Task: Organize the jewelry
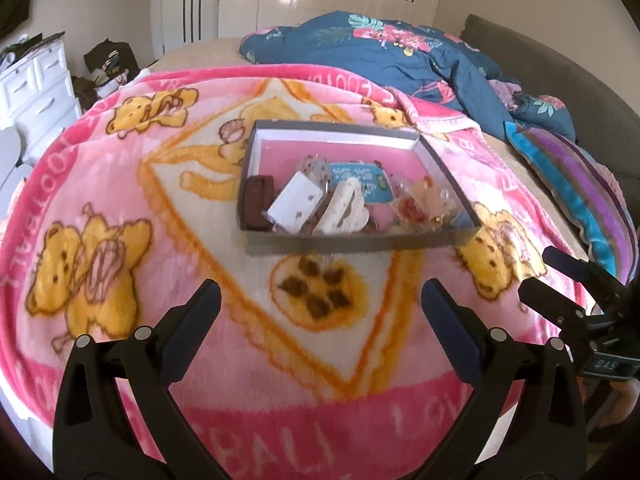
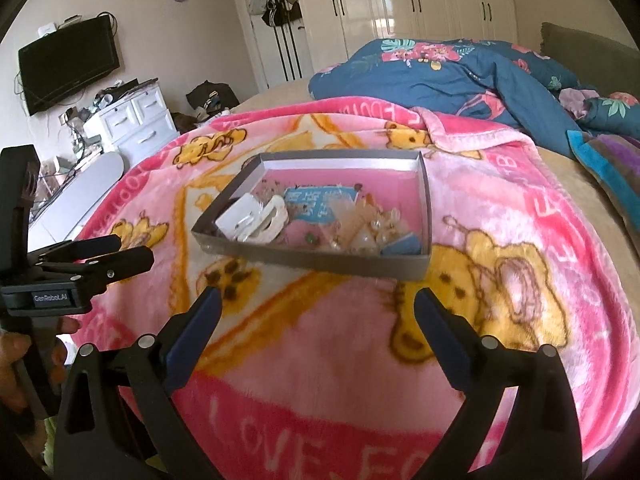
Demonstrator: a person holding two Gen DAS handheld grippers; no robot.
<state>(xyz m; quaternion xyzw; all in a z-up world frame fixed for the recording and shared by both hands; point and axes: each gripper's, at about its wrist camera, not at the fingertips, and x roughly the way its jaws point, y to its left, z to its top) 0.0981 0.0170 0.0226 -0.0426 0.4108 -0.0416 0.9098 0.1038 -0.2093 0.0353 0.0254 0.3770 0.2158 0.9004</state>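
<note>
So I have both grippers hovering over the bed, short of the box (image 1: 352,184), and neither carries anything. My left gripper (image 1: 320,300) has its fingers spread wide over bare blanket (image 1: 120,160), nothing between them. From the right wrist view I see it side-on at the left edge, with a hand wrapped round its handle.

Moving right, the box sits open in the middle of the blanket, a shallow grey tray with a pink floor. The jewelry (image 1: 420,208) lies in it in a loose heap toward the near wall: a brown case (image 1: 260,200) at the left end, a white card (image 1: 294,204) beside it, a blue packet (image 1: 360,180) behind, and clear bags with small pale pieces at the right. I judge that the gathering is done, since I see nothing loose on the blanket, though sorting inside the box looks untouched.

My right gripper (image 2: 318,304) is likewise open and empty, aimed at the box's near right corner.

The blanket is pink plush printed with yellow bears, soft and uneven, so the box may tip if pressed. Left of the bed stand a white dresser (image 1: 36,80) and a wall-mounted TV (image 2: 68,64); cream wardrobes (image 2: 400,8) line the far wall, and a blue floral duvet (image 1: 380,52) is bunched at the right.
</note>
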